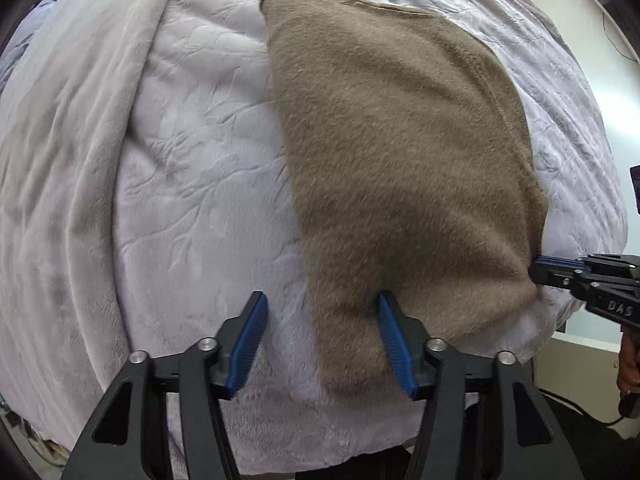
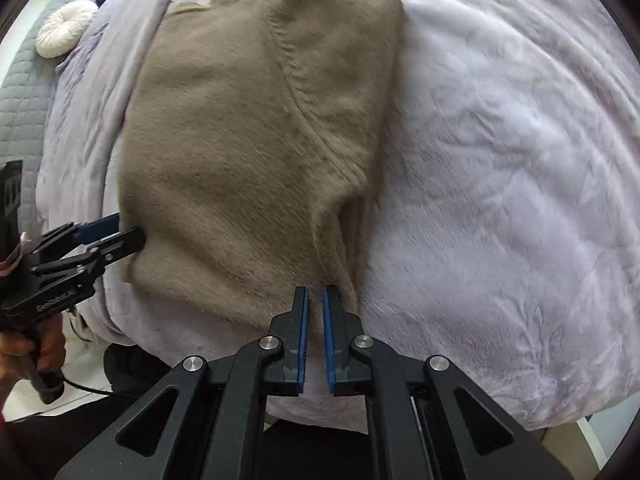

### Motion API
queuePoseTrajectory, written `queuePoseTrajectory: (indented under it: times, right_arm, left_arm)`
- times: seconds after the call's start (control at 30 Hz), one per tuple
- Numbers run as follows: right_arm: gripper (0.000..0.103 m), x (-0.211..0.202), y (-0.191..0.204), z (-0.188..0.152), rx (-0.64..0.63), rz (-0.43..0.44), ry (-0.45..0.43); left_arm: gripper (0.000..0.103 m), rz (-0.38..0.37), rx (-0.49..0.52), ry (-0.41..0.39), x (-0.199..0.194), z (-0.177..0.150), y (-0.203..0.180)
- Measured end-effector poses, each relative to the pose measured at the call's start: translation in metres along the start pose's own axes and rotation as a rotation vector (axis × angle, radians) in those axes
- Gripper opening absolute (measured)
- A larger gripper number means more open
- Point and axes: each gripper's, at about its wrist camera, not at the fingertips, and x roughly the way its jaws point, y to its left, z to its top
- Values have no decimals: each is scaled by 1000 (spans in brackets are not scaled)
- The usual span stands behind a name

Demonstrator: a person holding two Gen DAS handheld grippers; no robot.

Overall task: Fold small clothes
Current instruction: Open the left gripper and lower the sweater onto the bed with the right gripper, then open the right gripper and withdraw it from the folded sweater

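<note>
The brown garment (image 1: 400,152) is a fuzzy, matt knit with a short brushed nap. Beneath it, the lavender blanket (image 1: 200,168) is soft plush cloth with an embossed branch pattern and a faint sheen. Both the left gripper (image 1: 320,336) and the right gripper (image 2: 315,332) are matt black plastic with ribbed blue pads (image 1: 250,340) and bright metal pins.

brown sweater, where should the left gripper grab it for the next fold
Grip the brown sweater at its near left hem corner, coming in low from the near edge of the bed. The left gripper already straddles that flat edge with its jaws open.
</note>
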Motion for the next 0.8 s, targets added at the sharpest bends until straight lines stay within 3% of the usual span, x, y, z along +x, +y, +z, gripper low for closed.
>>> queuePoseTrajectory:
  times: [0.27,0.8]
  right_arm:
    - [8,-19,-5,4,24,3,10]
    - [9,-64,-8,6,145,-46,-74]
  left_arm:
    - [61,12,-10,-15,-13,-12,5]
    - [61,76,-25,-50,-46,-4,1]
